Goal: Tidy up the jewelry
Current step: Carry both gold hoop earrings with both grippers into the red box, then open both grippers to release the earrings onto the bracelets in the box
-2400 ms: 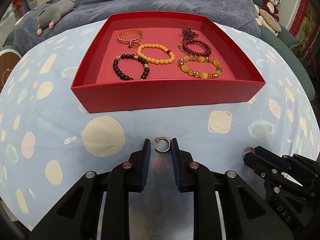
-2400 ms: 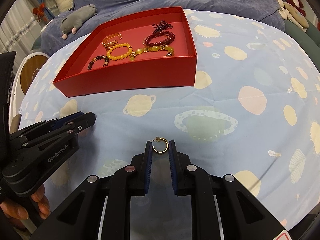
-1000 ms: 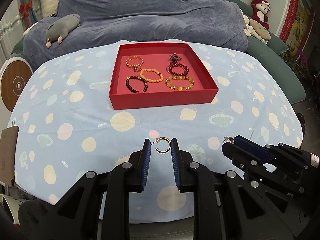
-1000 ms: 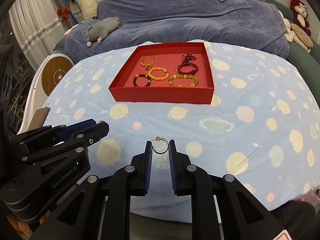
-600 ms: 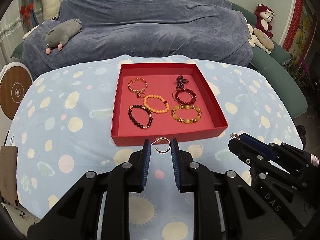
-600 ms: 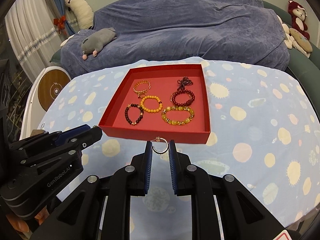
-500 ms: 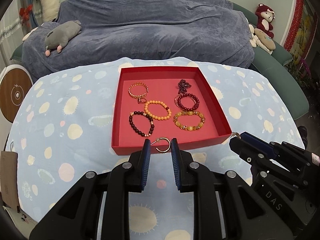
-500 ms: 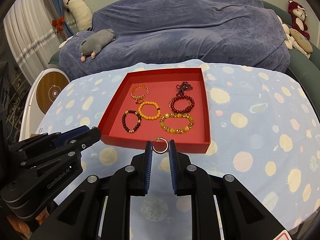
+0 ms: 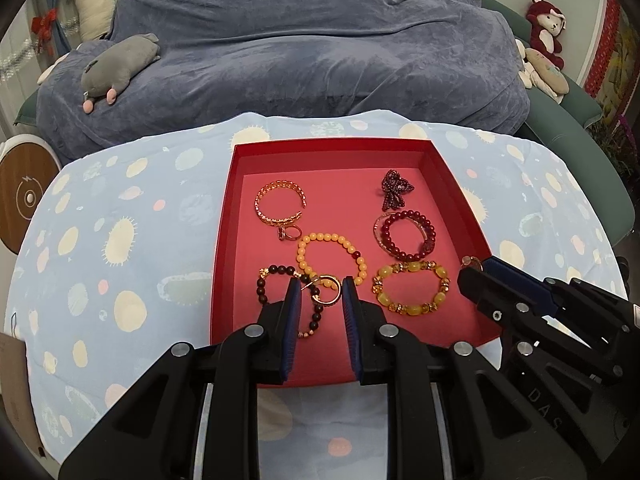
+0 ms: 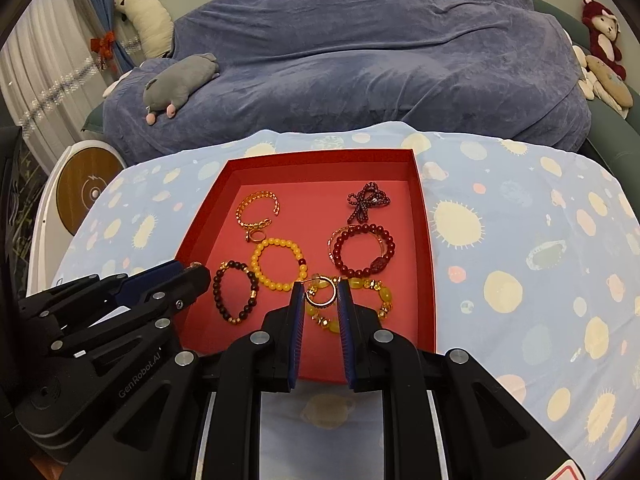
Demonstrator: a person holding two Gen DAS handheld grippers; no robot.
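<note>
Left wrist: left gripper (image 9: 319,292) clamping hoop earring (image 9: 327,289), red tray (image 9: 452,184) beneath

A table under a pale blue cloth (image 9: 132,216) printed with planets and suns fills the foreground. Behind it a sofa lies under a dark blue throw (image 10: 360,52), with a grey plush mouse (image 10: 180,80) on its left end. A red teddy (image 10: 604,36) sits at the right, white curtains (image 10: 36,80) hang at the left
</note>
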